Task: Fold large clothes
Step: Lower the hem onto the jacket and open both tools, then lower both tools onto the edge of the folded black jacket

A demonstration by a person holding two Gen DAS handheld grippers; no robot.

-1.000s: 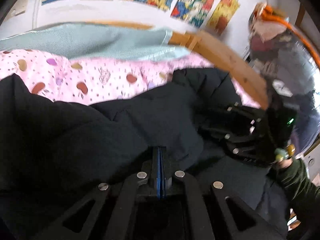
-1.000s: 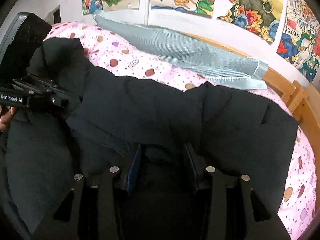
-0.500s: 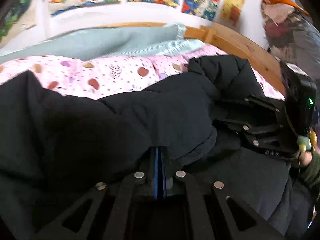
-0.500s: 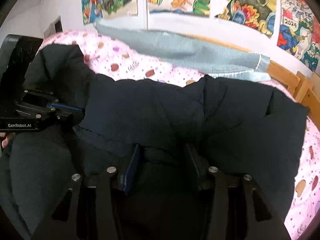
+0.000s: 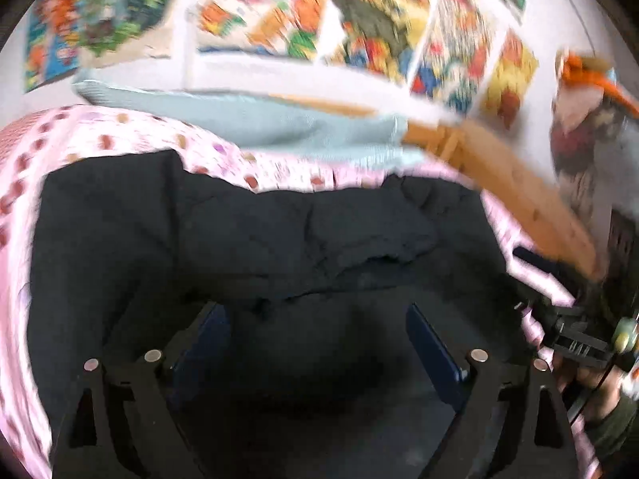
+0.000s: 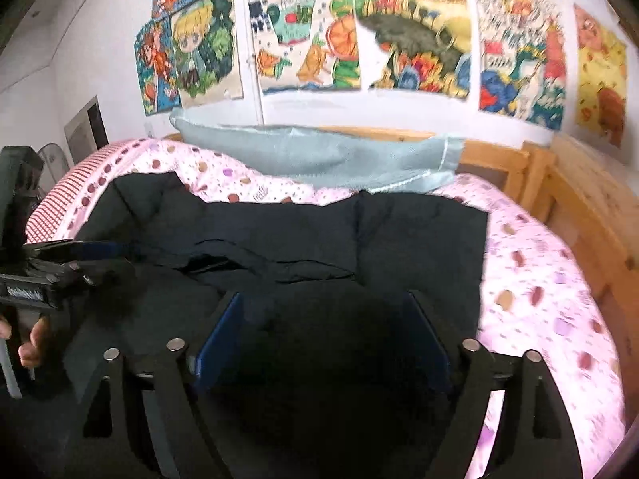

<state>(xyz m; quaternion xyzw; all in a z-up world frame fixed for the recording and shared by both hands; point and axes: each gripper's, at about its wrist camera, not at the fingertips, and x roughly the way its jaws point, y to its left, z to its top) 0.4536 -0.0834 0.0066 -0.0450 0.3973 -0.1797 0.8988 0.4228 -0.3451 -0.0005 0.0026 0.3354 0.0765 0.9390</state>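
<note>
Step in hand: release after a fold. The black padded coat (image 6: 303, 239) is lying on the bed (image 6: 539, 279), on the pink spotted sheet, with a folded layer doubled over along its near side, just ahead of both tools.

The left gripper (image 5: 319, 339) and right gripper (image 6: 325, 331) are both standing wide; their fingers have just been opening, and in both wrist views they are gripping nothing: dark cloth is showing below and between them, pads clear of it. From the right wrist view the left gripper is also showing side-on at the left edge, fingers apart over the coat's near-left part.

Judgement: one fold looks done and the coat is still a wide, lumpy block. Next move likely calls for re-gripping two edge points, probably the far corners or one side, and carrying them across evenly; the padded fabric is likely to spring back, so pressing flat may be needed.

Writing: white lettering on the left gripper's body is blurred, unreadable. The wall posters (image 6: 399, 40) are showing no legible text.
</note>
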